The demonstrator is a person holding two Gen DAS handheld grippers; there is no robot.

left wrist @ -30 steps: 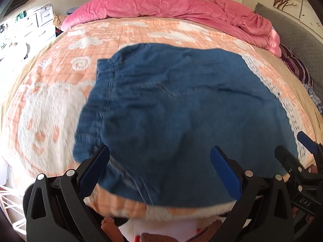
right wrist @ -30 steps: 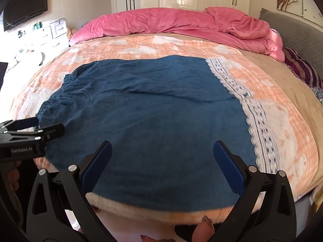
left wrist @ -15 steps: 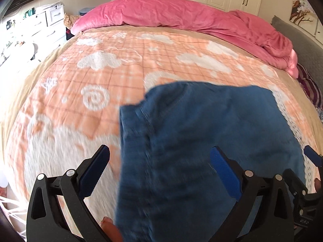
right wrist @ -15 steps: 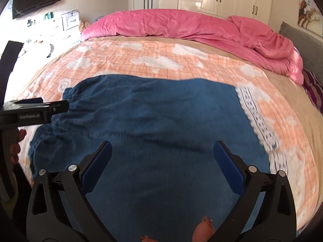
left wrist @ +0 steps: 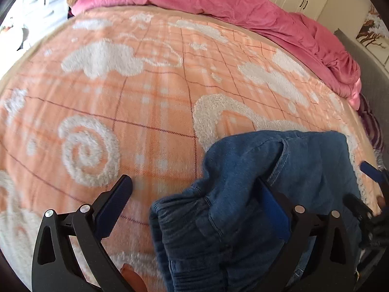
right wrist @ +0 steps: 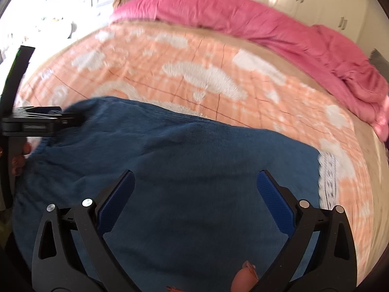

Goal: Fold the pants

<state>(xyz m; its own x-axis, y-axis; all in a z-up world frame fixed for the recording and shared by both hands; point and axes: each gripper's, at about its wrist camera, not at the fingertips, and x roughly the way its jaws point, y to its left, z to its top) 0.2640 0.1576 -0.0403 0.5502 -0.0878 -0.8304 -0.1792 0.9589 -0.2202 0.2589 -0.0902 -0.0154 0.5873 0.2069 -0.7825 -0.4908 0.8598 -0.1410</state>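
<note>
pants (left wrist: 279, 194) sit bunched between and over the wide-spread fingers of the left gripper (left wrist: 194, 204), the elastic waistband draped near its right finger (left wrist: 272, 206) with nothing pinched. right gripper (right wrist: 194, 194) hangs with its fingers equally wide above the flat blue cloth, gripping nothing. outward, the denim lies on the near part of an orange blanket (left wrist: 145, 97), with a pink duvet (left wrist: 243, 7) heaped at the far side. risk, as i judge it: the loose waistband could slide off the open finger and collapse the fold, or a later pinch could catch the fleecy blanket along with the denim.
</note>
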